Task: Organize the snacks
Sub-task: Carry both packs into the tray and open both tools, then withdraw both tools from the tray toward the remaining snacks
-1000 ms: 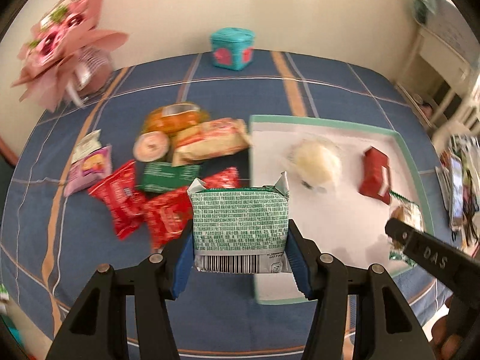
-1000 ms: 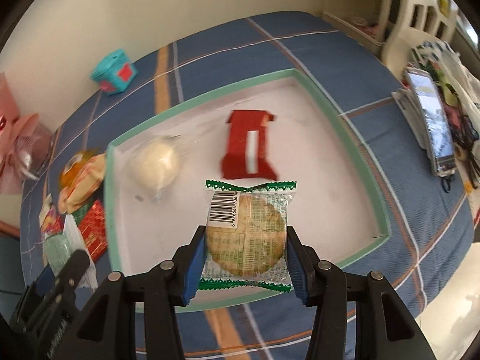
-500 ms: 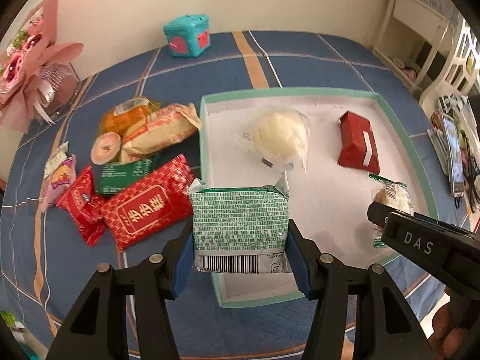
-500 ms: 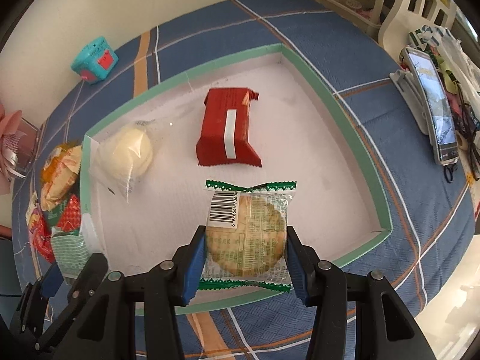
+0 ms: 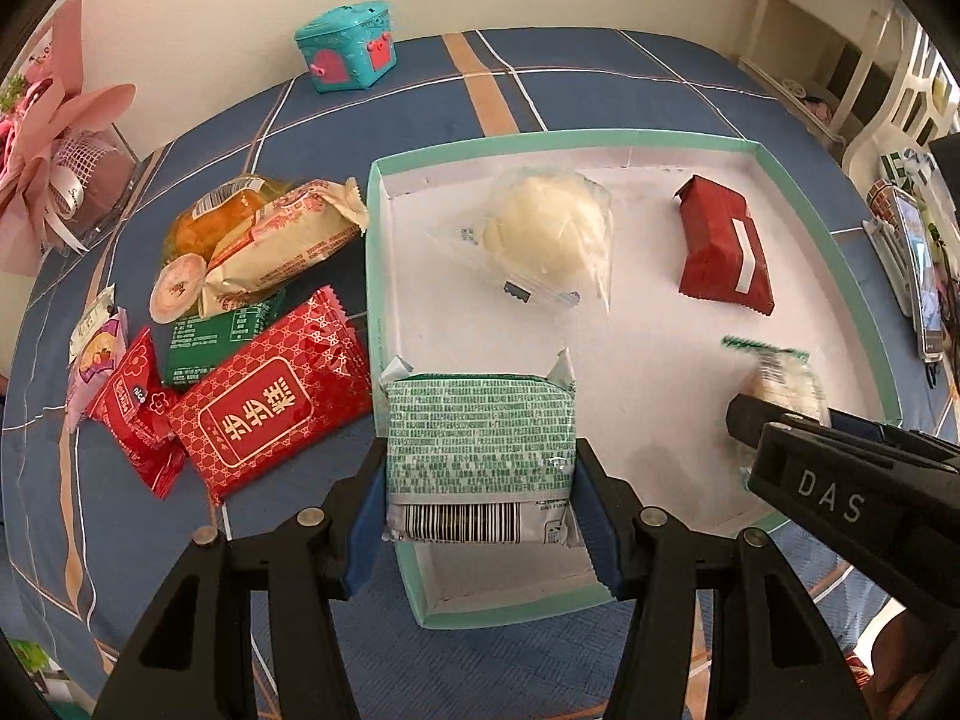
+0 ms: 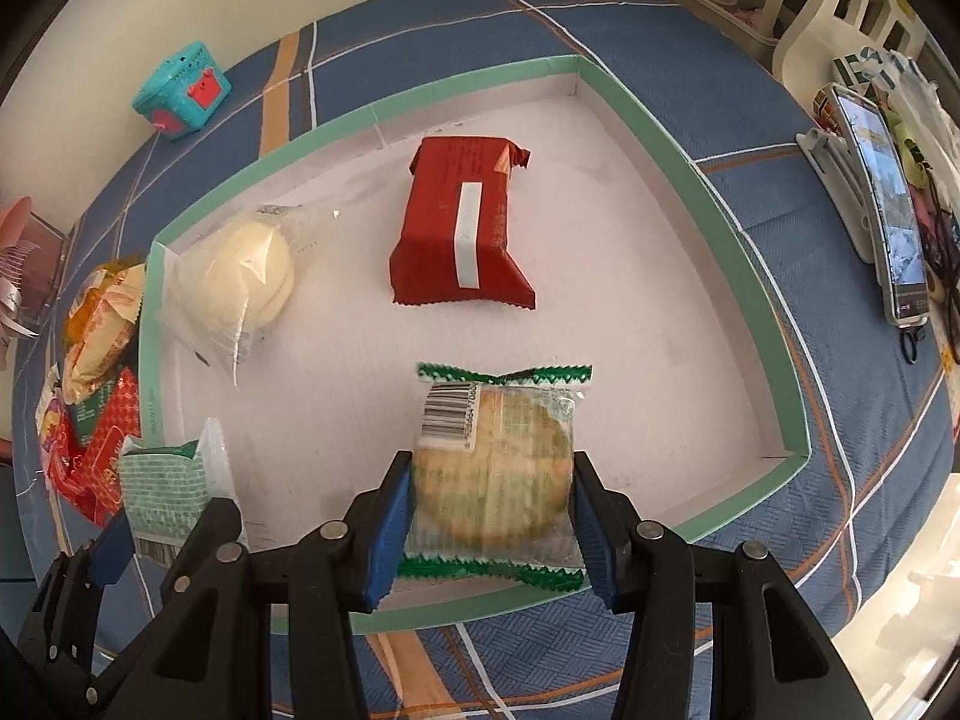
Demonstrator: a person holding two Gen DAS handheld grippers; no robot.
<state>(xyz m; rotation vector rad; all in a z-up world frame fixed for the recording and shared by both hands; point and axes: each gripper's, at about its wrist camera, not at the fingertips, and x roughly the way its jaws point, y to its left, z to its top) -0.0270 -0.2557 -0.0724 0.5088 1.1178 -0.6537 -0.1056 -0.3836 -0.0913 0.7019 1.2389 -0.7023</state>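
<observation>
Colours on plaid blue cloth (image 5: 570, 78), mint-rimmed white cardboard tray (image 5: 375, 252)
Green-printed white foil packet (image 5: 477, 438) (barcode end), dark red wrapper with white stripe (image 6: 462, 234), teal toy chest with pink-red patches (image 5: 345, 45), black grippers blue-padded.

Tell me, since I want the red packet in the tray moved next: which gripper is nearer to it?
Right, though not by much. The right gripper, shut on the round biscuit pack, sits directly before the red packet. The left gripper, holding the green packet, is at the tray's near left corner.
</observation>
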